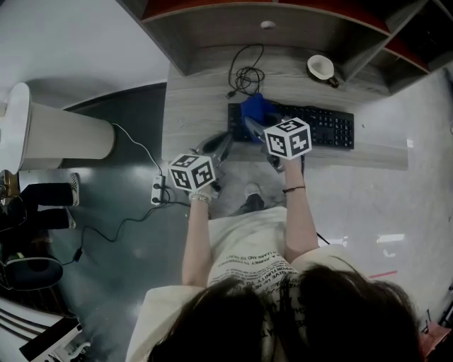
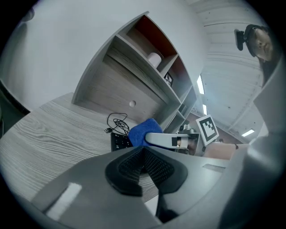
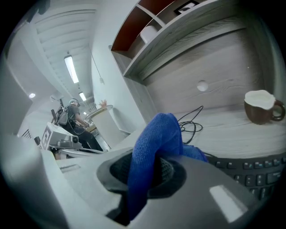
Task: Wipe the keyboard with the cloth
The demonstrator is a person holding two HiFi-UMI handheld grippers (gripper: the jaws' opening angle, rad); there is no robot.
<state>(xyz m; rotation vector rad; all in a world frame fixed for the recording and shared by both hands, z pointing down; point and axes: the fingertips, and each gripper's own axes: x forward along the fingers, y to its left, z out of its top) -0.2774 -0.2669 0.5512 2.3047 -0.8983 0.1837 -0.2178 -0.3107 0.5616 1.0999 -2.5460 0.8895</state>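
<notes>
A black keyboard (image 1: 315, 127) lies on the grey wood desk (image 1: 198, 106). My right gripper (image 1: 256, 127) is shut on a blue cloth (image 1: 255, 109), which rests over the keyboard's left end. In the right gripper view the cloth (image 3: 154, 143) bulges up out of the jaws, with the keyboard's keys (image 3: 250, 170) just beyond to the right. My left gripper (image 1: 216, 147) hovers at the desk's front edge, left of the keyboard, shut with nothing in it. The left gripper view shows its pads (image 2: 154, 167) pressed together, with the cloth (image 2: 140, 130) and the keyboard's corner (image 2: 119, 141) ahead.
A brown cup (image 1: 322, 68) stands at the back right of the desk and a coiled black cable (image 1: 245, 74) lies behind the keyboard. Shelves (image 1: 269, 14) overhang the desk. On the floor to the left are a power strip (image 1: 158, 191) and a white cylinder (image 1: 64, 134).
</notes>
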